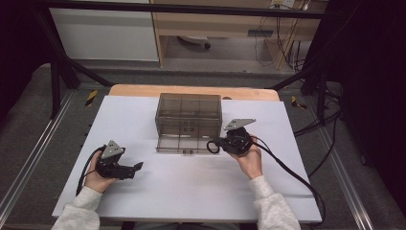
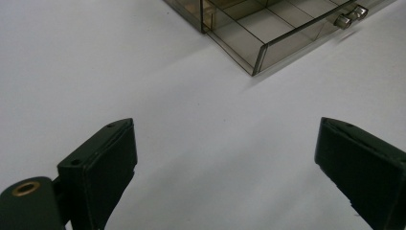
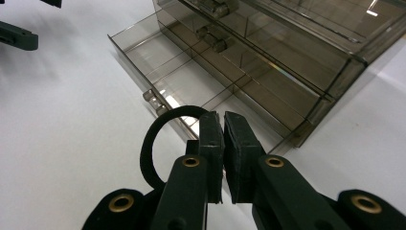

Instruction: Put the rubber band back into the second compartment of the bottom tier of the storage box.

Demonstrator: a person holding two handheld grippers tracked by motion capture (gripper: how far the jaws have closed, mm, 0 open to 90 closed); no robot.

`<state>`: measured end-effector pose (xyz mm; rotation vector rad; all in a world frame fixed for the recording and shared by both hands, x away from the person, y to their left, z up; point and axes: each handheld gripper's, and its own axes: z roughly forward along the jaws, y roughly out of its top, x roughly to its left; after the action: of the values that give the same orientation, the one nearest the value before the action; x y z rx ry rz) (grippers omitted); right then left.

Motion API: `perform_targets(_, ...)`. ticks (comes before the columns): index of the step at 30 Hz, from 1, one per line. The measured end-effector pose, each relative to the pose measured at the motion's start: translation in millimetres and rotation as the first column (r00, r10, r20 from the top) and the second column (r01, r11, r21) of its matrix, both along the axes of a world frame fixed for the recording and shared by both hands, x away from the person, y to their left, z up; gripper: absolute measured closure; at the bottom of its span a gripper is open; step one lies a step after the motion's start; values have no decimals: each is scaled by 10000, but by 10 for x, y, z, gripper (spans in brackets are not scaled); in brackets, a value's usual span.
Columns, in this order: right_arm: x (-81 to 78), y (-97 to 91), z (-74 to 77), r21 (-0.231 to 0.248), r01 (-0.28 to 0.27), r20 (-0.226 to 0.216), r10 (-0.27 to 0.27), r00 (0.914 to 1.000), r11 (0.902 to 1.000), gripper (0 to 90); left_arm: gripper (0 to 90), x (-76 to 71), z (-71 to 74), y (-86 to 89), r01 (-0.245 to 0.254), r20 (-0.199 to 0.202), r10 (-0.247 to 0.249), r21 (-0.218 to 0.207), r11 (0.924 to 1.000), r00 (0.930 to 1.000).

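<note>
Black hair tie [image 3: 158, 143] pinched in right gripper [image 3: 223, 125], apparently.

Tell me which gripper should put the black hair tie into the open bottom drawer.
Right. The right gripper is shut on the black hair tie and sits beside the open drawer. The left gripper is open, holds nothing, and rests farther off on the table.

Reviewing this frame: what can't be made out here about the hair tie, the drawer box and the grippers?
- Hair tie: right gripper view, its pinched part hidden between the shut jaws of the right gripper.
- Drawer box: high view, tinted walls too dark to read the upper drawers' contents.
- Open drawer: left gripper view, cut off by the top edge.
- Left gripper: high view, jaws too small.
</note>
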<state>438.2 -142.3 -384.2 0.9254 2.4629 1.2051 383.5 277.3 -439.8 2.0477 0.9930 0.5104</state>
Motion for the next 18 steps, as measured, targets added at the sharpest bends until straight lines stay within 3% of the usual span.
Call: perform_targets(18, 93, 185, 54, 26, -72, 115, 72, 9999, 10000, 863, 73, 0, -3, -3, 19, -11, -18, 29, 10000, 10000)
